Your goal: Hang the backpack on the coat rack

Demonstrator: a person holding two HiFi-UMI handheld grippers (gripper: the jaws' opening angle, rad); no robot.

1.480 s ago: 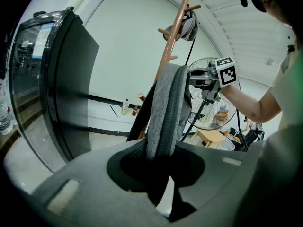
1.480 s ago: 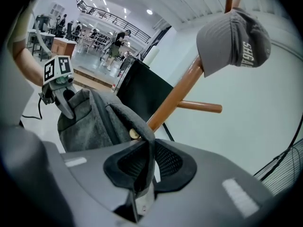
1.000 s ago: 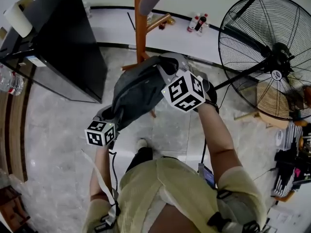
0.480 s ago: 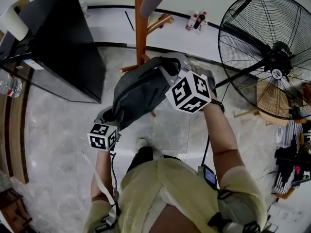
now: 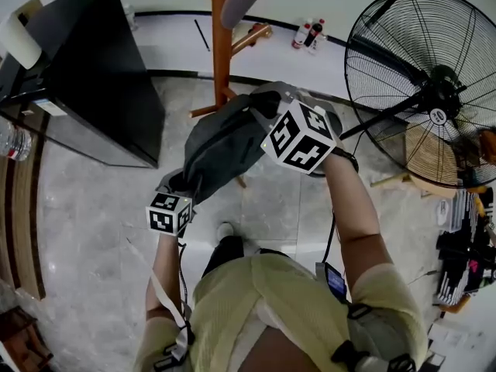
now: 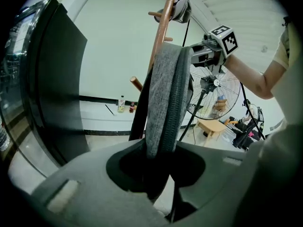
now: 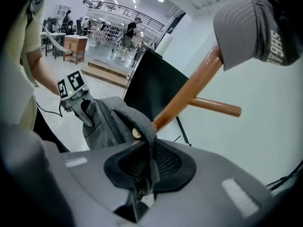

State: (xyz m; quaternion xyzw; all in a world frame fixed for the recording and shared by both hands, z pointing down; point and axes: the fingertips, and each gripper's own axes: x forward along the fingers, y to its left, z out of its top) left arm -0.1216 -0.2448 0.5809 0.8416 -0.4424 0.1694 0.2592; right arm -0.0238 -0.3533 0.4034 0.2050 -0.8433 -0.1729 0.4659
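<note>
Backpack (image 5: 225, 142), where is it right now?

Held in the air between both tools, short of the coat rack (image 5: 222, 37) at twelve o'clock from it. The right gripper (image 5: 267, 103) is clamped on its top end. The left gripper (image 5: 180, 183), at seven o'clock, pinches the bottom fabric, and its jaws have just eased a shade wider.

So what could go wrong?

Probably that lower end slips free and the bag swings. The top could also miss the peg (image 7: 215, 107) or knock off the cap (image 7: 251, 27) above it.
</note>
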